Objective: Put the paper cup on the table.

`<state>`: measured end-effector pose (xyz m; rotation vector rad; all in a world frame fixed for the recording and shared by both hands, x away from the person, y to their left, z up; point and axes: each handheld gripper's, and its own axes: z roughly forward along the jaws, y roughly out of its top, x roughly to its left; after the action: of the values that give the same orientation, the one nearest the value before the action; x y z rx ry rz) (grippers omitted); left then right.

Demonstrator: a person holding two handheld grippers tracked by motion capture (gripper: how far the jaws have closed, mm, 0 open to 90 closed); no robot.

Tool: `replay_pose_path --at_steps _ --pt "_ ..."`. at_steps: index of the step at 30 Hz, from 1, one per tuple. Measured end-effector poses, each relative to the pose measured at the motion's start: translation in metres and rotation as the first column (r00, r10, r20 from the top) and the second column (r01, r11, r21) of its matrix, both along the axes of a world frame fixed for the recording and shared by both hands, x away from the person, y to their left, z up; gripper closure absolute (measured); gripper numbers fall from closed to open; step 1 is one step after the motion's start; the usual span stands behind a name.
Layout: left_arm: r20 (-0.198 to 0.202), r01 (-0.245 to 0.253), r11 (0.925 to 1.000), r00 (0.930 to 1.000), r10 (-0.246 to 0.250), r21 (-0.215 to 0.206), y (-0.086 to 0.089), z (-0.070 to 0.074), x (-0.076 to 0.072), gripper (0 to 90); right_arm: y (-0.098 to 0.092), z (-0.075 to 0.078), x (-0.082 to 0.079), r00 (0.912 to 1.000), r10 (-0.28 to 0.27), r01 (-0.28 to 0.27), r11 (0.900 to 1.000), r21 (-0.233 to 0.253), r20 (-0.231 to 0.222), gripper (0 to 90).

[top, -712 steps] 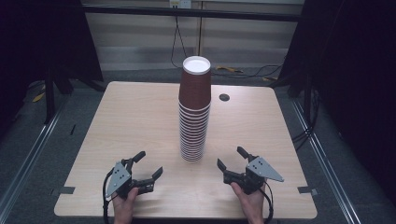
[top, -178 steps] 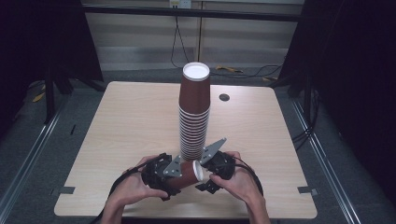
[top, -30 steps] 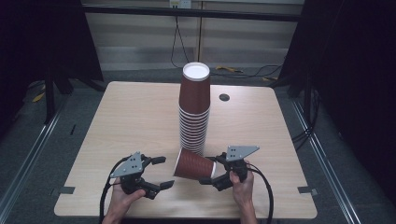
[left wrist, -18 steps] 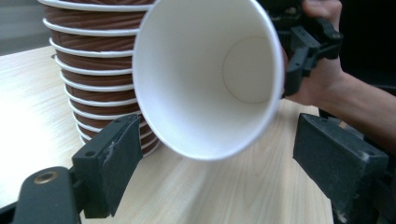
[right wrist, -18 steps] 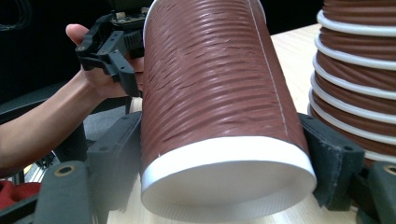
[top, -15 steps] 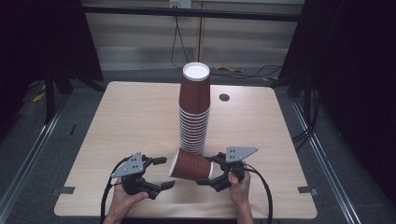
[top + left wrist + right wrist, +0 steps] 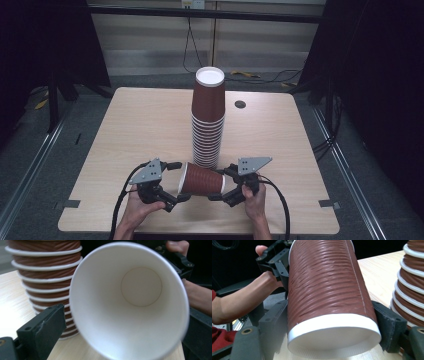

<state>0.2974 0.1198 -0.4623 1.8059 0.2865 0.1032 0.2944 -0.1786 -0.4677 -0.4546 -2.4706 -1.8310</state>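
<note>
Cup (image 7: 201,179) lies sideways, base pinched in right gripper (image 7: 226,189) jaws; left gripper (image 7: 175,181) jaws apparently spread around its rim.

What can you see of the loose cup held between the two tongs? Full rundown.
The loose cup is a single brown paper cup with ribbed, spiral-textured walls, a white rolled rim, a white base edge and a plain white, empty inside. It lies on its side in front of the cup stack, mouth toward the left tongs. The right tongs clamp its walls at the base end. The left tongs stand open around the rim.
</note>
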Motion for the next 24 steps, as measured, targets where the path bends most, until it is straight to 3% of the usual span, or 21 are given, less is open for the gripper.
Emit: replay_pose_path --at_steps 7,10,11,19,24 --pt "-0.016 0.048 0.9988 0.9987 -0.048 -0.009 -0.0068 -0.0013 0.0039 0.0 0.0021 -0.0007 -0.0005 0.9999 0.014 -0.014 1.0 -0.008 -0.003 22.4" --pt "-0.013 0.038 0.9993 0.9992 -0.038 0.001 -0.01 -0.0026 0.0026 0.0 0.0039 -0.0016 -0.001 0.9998 0.021 -0.021 1.0 -0.015 -0.001 22.4" --pt "-0.017 0.057 0.9983 0.9982 -0.057 -0.012 -0.01 -0.003 0.0034 0.0 0.0042 -0.0021 -0.0009 0.9997 0.024 -0.024 1.0 -0.016 -0.002 22.4" --pt "-0.036 0.077 0.9953 0.9962 -0.079 -0.059 -0.0039 0.0 0.0046 3.1 0.0048 -0.0031 -0.0003 0.9992 0.039 -0.039 0.999 0.003 -0.004 22.5" --pt "-0.029 0.075 0.9954 0.9966 -0.076 -0.06 -0.0026 0.001 0.0044 4.6 0.0053 -0.0043 -0.0002 0.9989 0.046 -0.046 0.999 0.005 0.003 22.5"
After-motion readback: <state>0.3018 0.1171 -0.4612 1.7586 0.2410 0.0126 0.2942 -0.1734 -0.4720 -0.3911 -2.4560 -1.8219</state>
